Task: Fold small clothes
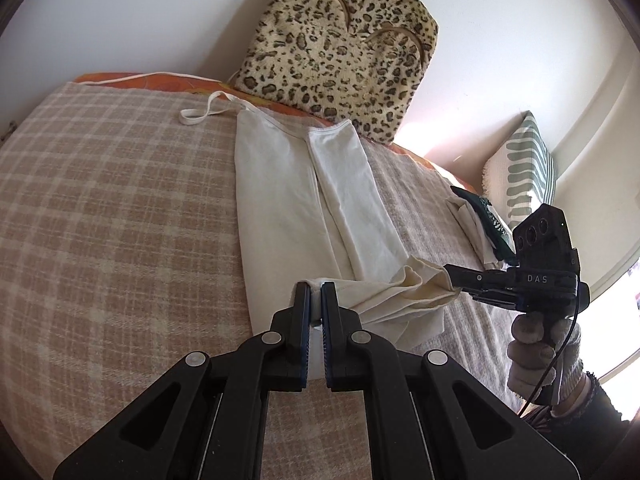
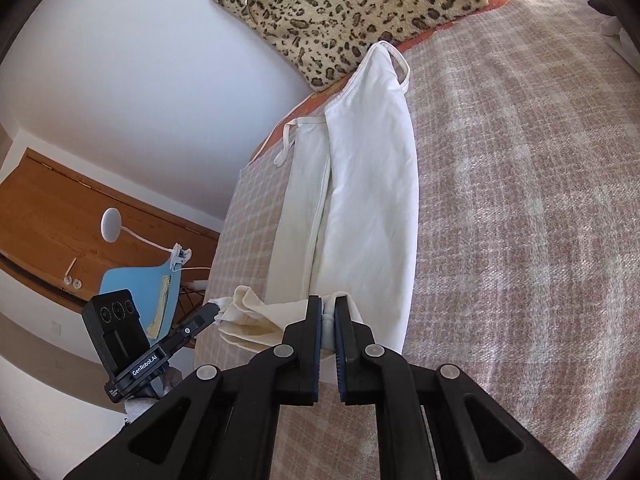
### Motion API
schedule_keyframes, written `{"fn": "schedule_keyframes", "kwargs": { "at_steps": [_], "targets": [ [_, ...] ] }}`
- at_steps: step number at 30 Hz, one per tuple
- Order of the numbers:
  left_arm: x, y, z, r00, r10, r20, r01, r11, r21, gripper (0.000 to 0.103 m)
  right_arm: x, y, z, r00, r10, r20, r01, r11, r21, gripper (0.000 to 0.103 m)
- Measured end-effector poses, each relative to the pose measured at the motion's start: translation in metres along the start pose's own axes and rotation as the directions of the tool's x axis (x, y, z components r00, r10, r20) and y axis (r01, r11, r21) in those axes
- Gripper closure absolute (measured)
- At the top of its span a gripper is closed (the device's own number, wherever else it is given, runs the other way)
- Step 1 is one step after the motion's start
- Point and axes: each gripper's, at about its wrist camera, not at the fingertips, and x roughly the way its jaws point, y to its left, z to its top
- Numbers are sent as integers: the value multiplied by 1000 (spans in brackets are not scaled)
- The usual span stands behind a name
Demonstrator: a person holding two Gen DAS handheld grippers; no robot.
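A white strappy top (image 1: 296, 200) lies lengthwise on the checked bed blanket (image 1: 120, 220), its sides folded inward and its straps toward the leopard cushion. My left gripper (image 1: 316, 300) is shut on the near hem at one corner. My right gripper (image 1: 456, 284) is shut on the other hem corner, which is bunched and lifted a little. In the right wrist view the top (image 2: 368, 184) runs away from me; my right gripper (image 2: 328, 316) pinches the hem, and the left gripper (image 2: 214, 312) holds the crumpled corner at the bed's edge.
A leopard-print cushion (image 1: 336, 44) leans on the wall at the bed's head. A striped pillow (image 1: 524, 164) and a pile of folded clothes (image 1: 480, 224) lie at the right. Beyond the bed's left edge stand a blue chair (image 2: 136, 292) and a white lamp (image 2: 110, 224).
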Motion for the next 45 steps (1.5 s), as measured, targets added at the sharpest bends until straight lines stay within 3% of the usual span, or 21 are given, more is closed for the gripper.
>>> {"fn": "schedule_keyframes", "kwargs": {
  "at_steps": [14, 17, 19, 20, 23, 29, 32, 35, 38, 41, 43, 45],
  "targets": [
    [38, 25, 8, 998, 39, -49, -43, 997, -63, 98, 33, -20, 26, 998, -62, -18, 63, 996, 69, 99],
    [35, 26, 13, 997, 66, -42, -69, 996, -65, 87, 34, -22, 27, 998, -62, -18, 63, 995, 76, 93],
    [28, 29, 18, 997, 70, -19, -71, 995, -76, 79, 29, -21, 29, 996, -84, -6, 84, 994, 66, 79],
    [24, 29, 21, 997, 79, -5, -79, 993, -83, 73, 24, -22, 30, 996, -93, 8, 92, 994, 65, 66],
    [11, 26, 23, 997, 68, 30, -66, 996, -68, 73, 7, -19, 31, 992, -108, 69, 104, 993, 51, 66],
    [11, -14, 2, 1000, 14, 8, -15, 995, 103, 73, 12, 25, 13, 988, -135, 74, 148, 967, -208, 77],
    [24, -30, -8, 999, 35, -27, -30, 982, 185, 73, 32, 46, -2, 992, -121, 32, 124, 936, -328, 78],
    [38, -27, -9, 997, 65, -50, -55, 981, 185, 73, 52, 56, -11, 990, -142, 8, 134, 909, -395, 78],
    [51, -20, -9, 987, 154, -55, -139, 967, 212, 73, 67, 58, -12, 977, -214, 18, 200, 877, -437, 78],
    [57, -9, -9, 964, 264, -25, -251, 938, 238, 73, 74, 46, -4, 933, -357, 49, 344, 841, -418, 87],
    [57, 0, -7, 957, 291, -11, -281, 932, 228, 72, 68, 40, 2, 923, -380, 58, 372, 844, -386, 87],
    [55, 3, -6, 951, 308, 2, -301, 927, 223, 70, 63, 41, 3, 897, -433, 91, 431, 809, -400, 86]
  ]
}}
